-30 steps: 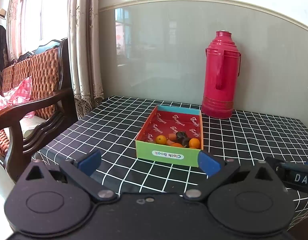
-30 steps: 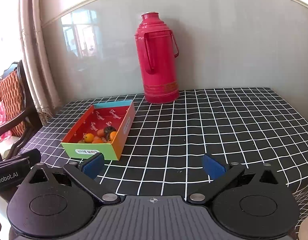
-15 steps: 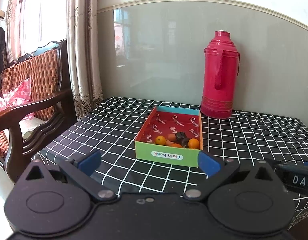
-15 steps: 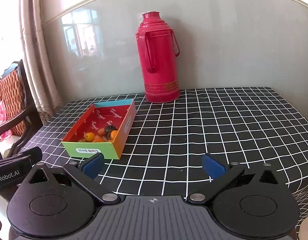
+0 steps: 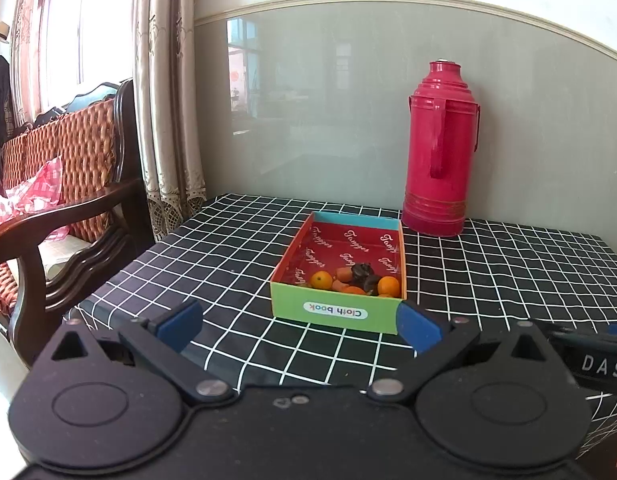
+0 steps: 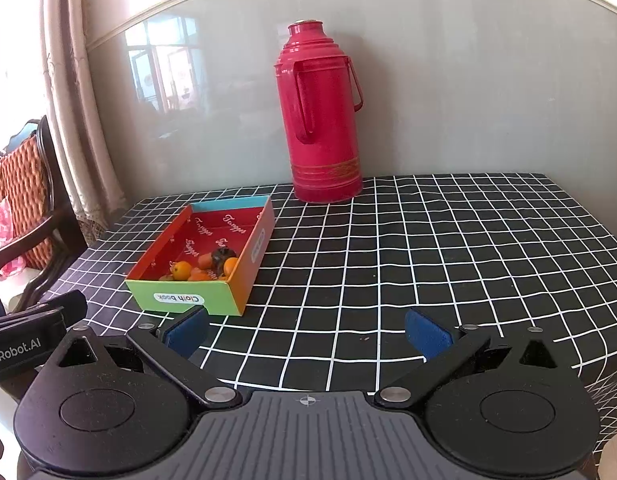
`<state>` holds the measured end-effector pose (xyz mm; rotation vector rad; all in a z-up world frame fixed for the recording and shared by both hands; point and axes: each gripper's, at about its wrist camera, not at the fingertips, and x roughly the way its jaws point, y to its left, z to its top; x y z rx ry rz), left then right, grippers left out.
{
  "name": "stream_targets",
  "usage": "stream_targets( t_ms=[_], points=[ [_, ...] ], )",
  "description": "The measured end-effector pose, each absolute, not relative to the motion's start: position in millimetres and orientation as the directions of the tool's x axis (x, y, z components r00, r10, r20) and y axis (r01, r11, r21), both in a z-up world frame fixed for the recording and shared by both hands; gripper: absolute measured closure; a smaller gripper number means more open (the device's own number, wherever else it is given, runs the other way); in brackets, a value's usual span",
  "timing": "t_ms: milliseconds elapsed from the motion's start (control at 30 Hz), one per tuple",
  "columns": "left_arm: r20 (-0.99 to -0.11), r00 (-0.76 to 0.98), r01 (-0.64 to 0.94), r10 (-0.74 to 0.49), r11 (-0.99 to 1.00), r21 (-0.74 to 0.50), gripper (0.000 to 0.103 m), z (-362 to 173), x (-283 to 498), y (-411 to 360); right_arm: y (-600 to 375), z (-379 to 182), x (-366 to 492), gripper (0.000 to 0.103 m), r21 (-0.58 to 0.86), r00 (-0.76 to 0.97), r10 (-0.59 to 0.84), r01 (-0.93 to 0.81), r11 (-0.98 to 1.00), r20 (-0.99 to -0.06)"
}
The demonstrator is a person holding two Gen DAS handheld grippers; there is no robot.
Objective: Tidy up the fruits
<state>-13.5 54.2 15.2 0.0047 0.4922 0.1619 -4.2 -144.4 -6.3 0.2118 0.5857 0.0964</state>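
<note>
Left wrist view: black tablecloth [image 5: 236, 248] with white grid lines over a table against a grey-green wall panel, curtain [image 5: 164, 100] and wooden sofa [image 5: 68, 184] at 9 o'clock. Red thermos [image 5: 440, 152] upright at 1 o'clock, just behind the far right corner of a shallow cardboard box [image 5: 336, 312] with a green front wall and red lining. Inside, bunched at the near end: small oranges [image 5: 322, 279], some orange-red pieces and a dark lump [image 5: 362, 272] among them. Left gripper [image 5: 298, 322] held level and low at 6 o'clock, pointing at the box front; jaws spread wide, nothing between them; right blue pad [image 5: 418, 326] overlapping the box's near right corner in the picture, contact unclear. Part of the other tool at 4 o'clock.

Right wrist view: same checked cloth [image 6: 428, 240], bare across the right half. Box [image 6: 180, 300] at 10 o'clock, oranges [image 6: 182, 270] at its near end; thermos [image 6: 320, 112] at 12 o'clock behind it. Right gripper [image 6: 306, 330] level near the table's front edge, aimed at bare cloth right of the box; jaws wide apart, empty.
</note>
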Motion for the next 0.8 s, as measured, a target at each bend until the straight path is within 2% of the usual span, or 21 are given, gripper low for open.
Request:
stream_targets(
  t_ms=[800],
  points=[
    [-0.469,0.869,-0.152,0.155,0.987,0.044,0.006,15.3,-14.1,55.7,-143.0,-4.1,-5.4,0.0,0.221,0.833,0.149,-0.033,0.975,-0.532]
  ],
)
